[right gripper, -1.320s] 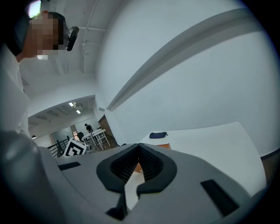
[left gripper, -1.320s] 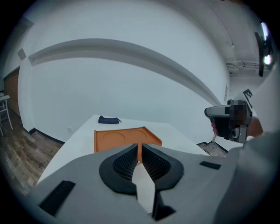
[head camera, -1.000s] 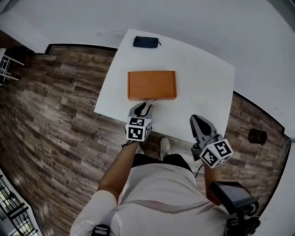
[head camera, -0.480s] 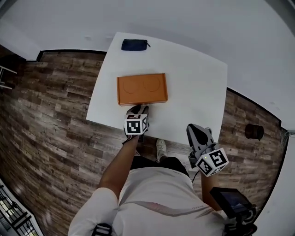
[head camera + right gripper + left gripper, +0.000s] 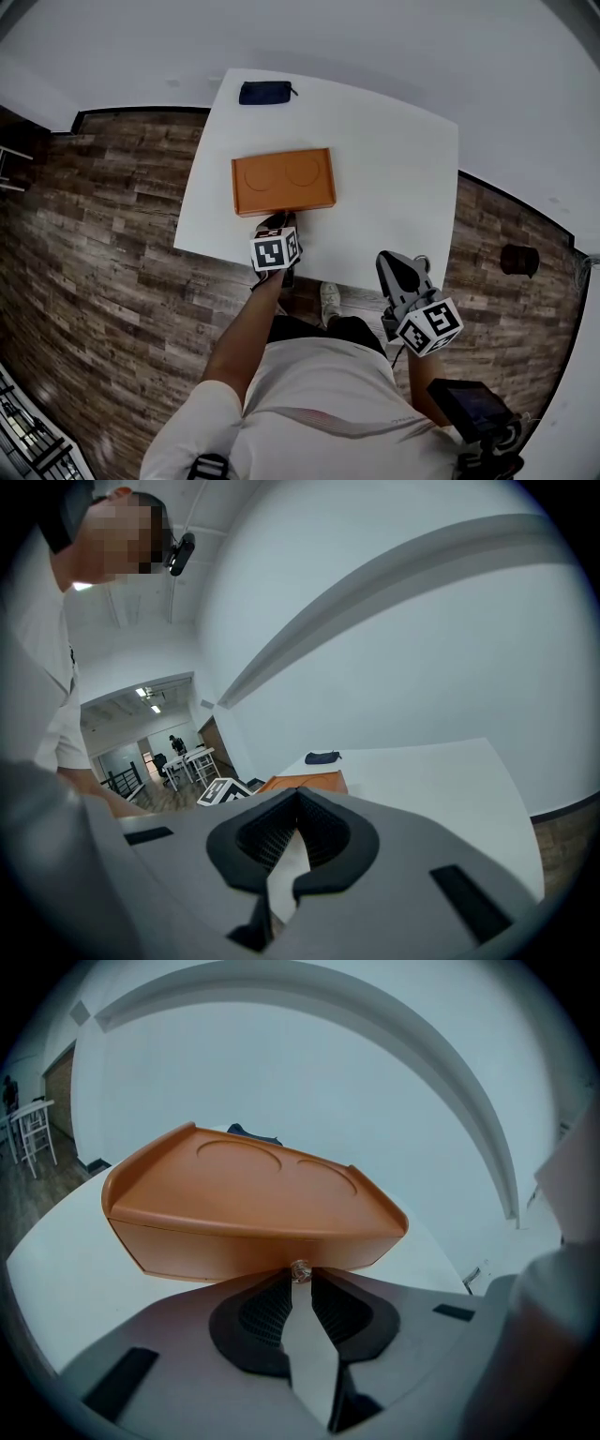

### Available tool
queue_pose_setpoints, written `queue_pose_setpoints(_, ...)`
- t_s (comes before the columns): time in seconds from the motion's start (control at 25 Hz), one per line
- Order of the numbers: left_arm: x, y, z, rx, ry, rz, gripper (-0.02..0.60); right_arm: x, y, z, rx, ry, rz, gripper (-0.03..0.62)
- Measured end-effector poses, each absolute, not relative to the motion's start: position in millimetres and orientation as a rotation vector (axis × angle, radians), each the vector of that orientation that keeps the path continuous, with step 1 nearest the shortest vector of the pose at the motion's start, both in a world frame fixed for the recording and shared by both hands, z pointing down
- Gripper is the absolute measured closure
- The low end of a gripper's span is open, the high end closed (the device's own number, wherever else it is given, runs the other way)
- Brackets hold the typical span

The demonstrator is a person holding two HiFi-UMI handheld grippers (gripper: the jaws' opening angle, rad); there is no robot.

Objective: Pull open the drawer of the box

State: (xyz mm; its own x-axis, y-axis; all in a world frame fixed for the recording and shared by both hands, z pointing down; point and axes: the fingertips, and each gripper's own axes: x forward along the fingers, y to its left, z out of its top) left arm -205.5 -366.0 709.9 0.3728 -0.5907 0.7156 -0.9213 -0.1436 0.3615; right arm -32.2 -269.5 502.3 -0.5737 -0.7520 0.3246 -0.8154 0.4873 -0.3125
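An orange box lies flat on the white table, two round dents in its lid. The left gripper view shows its drawer front with a small metal knob. My left gripper is at the middle of that near face. Its jaws are closing, and their tips sit tight on either side of the knob. The drawer looks flush with the box. My right gripper hangs off the table's near edge, apart from the box, jaws together with nothing in them.
A dark blue pouch lies at the table's far left corner, also seen as the pouch behind the box. Wood-plank floor surrounds the table. A white wall runs behind it. The person's legs and shoe stand at the near edge.
My left gripper has pushed in a little to the box's near face. The right gripper has dropped slightly toward the person. The box looks unmoved on the table.
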Motion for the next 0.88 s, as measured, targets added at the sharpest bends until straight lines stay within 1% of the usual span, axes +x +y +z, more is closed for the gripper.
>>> queue_pose_setpoints(0.16, -203, -365, 710, 1.863, -1.3, 0.544, 0.506, -31, -267, 503, 1.369, -2.592, 0.672, 0.592)
queue_pose_setpoints(0.64, -194, -338, 709, 1.855, -1.282, 0.543, 0.506, -37, -262, 503, 1.311, -2.618, 0.675, 0.592)
queue_pose_setpoints(0.88, -186, -330, 707, 1.806, -1.352, 0.518, 0.506, -35, -253, 502, 1.268, -2.638, 0.663, 0.592)
